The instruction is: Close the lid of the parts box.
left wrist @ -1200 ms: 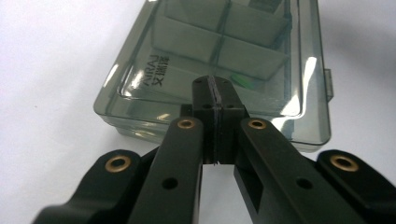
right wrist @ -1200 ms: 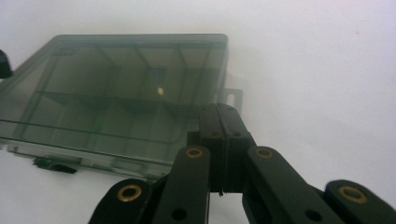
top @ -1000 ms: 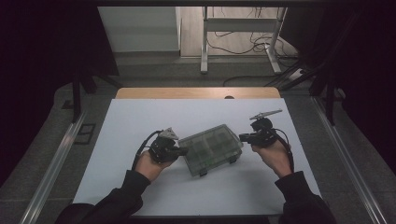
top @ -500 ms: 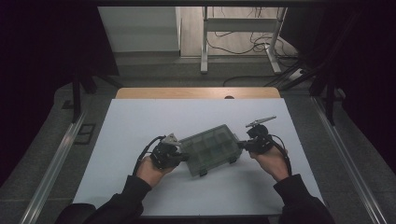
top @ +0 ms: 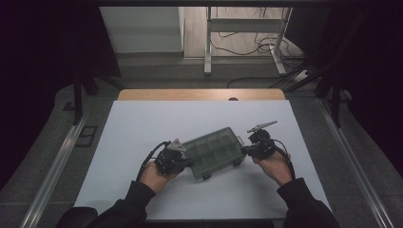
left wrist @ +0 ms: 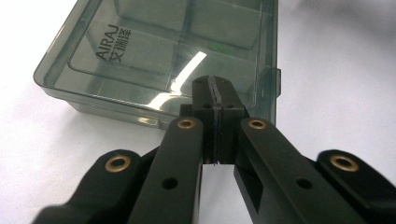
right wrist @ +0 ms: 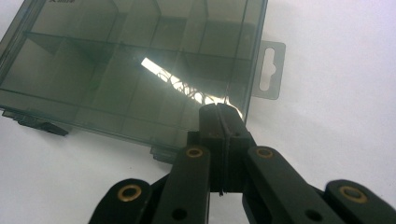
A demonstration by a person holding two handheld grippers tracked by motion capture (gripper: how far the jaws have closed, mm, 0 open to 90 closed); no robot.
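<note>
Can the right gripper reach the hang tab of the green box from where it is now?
Probably yes. The right gripper, jaws shut, sits at the green box edge, close beside the hang tab, with bare table between them.

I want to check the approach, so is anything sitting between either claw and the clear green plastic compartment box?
Nothing visible does. The left claw and right claw, both with jaws shut, sit right at the edges of the translucent green plastic compartment box on the white table, with only bare surface around them.
</note>
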